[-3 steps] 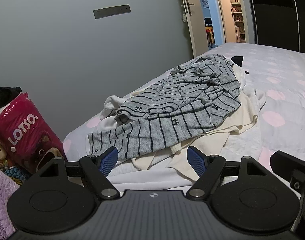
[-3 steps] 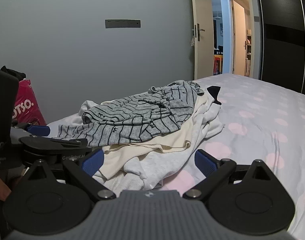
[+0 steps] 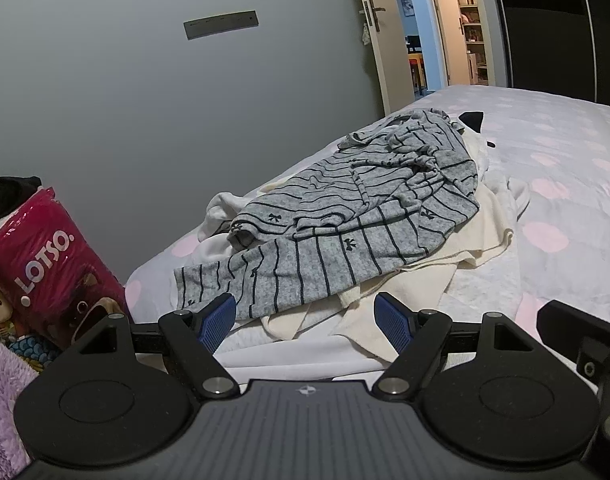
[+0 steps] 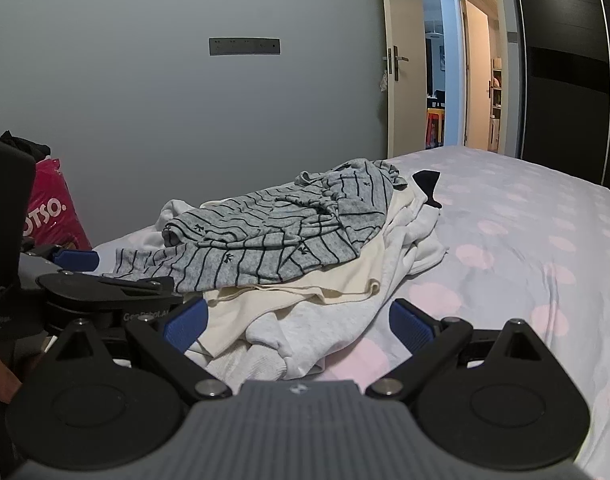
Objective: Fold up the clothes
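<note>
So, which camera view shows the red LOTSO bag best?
The left wrist view: the red LOTSO bag shows its whole name there. In the right wrist view the left gripper hides part of it.

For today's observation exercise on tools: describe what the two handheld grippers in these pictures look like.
Each gripper, left gripper and right gripper, has two ribbed blue pads on black angular linkage arms with silver pivot pins. These join round black discs flanking a ribbed grey body with a small white emblem. White lettering marks the left gripper's side in the right wrist view.

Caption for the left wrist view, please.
Open left gripper hovers before a grey striped top heaped on cream and white clothes on a polka-dot bed.
</note>
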{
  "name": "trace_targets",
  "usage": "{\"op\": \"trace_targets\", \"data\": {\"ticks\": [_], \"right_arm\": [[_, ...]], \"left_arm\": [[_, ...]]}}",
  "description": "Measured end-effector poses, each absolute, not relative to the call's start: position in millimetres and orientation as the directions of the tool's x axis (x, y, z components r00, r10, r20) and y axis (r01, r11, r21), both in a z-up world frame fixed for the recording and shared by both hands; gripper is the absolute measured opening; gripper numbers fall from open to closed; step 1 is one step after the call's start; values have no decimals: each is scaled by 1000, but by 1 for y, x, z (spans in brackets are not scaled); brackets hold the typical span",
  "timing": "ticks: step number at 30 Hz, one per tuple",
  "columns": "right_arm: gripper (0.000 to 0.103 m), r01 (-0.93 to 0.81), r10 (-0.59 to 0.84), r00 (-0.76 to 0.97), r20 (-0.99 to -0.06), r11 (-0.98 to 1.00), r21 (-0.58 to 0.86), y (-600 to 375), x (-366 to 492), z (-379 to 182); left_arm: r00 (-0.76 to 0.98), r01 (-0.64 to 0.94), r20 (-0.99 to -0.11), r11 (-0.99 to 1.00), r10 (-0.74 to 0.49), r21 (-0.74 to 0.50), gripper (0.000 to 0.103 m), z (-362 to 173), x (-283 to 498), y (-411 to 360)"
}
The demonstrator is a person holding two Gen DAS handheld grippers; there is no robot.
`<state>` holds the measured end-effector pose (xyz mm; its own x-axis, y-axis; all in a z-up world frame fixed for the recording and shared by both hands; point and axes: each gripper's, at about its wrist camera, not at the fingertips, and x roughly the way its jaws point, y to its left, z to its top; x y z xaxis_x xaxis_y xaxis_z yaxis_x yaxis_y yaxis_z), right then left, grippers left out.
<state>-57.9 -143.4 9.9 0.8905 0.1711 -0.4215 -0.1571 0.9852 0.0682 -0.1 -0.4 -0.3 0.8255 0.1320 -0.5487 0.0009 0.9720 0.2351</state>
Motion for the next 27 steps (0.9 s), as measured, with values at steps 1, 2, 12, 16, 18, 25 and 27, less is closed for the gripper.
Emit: {"op": "trace_targets", "data": {"ticks": [1, 2, 12, 16, 18, 25, 27], "right_arm": [[98, -158, 172, 890, -423, 985, 68, -143, -58, 10], [98, -159, 172, 889, -424, 985, 67, -143, -58, 10], [98, -168, 178, 882, -436, 984, 62, -142, -56, 9], [98, -171, 180, 880, -439, 983, 61, -142, -56, 8], [98, -171, 180, 880, -439, 983, 61, -142, -56, 7], [98, -172, 182, 879, -441, 983, 63, -141, -55, 5], [98, -173, 183, 879, -440, 983, 62, -141, -55, 4]], "left_arm": [[826, 1, -548, 972, 132, 235, 75, 0, 0, -1], [826, 2, -548, 972, 132, 236, 75, 0, 0, -1], [828, 6, -546, 971, 129, 239, 75, -1, 0, -2], [826, 6, -548, 971, 131, 241, 75, -2, 0, -2], [825, 7, -551, 970, 131, 241, 75, -2, 1, -2], [822, 5, -554, 971, 131, 237, 75, -1, 0, 1], [823, 5, -552, 971, 131, 237, 75, -1, 0, 1]]}}
